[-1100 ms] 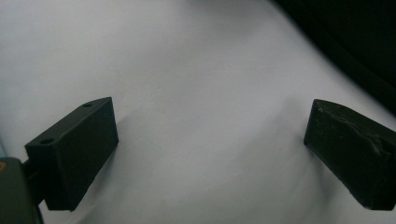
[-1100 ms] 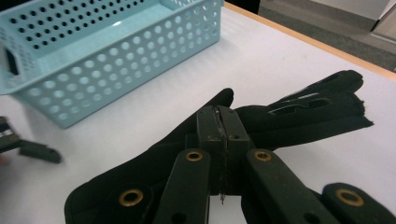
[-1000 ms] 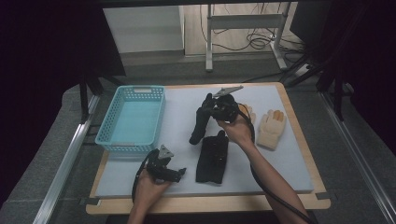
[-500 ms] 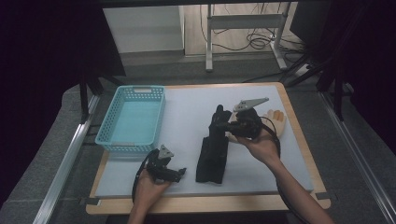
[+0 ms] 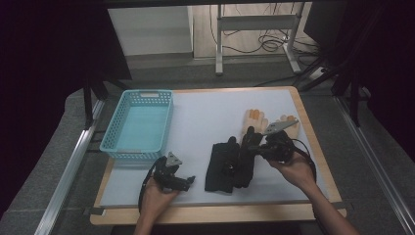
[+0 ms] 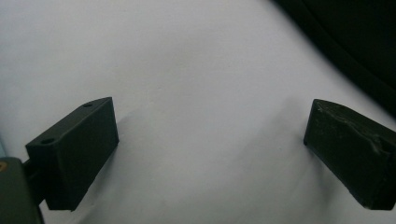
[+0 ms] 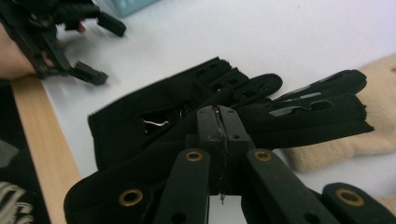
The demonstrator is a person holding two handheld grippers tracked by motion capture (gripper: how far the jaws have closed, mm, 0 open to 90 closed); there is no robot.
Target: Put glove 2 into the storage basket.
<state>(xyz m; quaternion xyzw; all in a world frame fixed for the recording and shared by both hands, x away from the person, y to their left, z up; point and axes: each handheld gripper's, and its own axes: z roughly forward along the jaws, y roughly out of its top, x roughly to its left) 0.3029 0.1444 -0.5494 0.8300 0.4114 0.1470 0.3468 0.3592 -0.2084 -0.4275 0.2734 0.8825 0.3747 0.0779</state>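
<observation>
Your right gripper [image 7: 219, 116], jaws clamped on a thin fold of the black fabric glove [image 7: 299, 109], could let it slip free mid-carry.

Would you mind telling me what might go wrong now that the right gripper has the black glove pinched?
1. The right gripper is shut on a thin fold of the black glove; that grip may slip.
2. This glove overlaps the second black glove, which might drag along.
3. The beige gloves lie close behind and could get nudged.
</observation>
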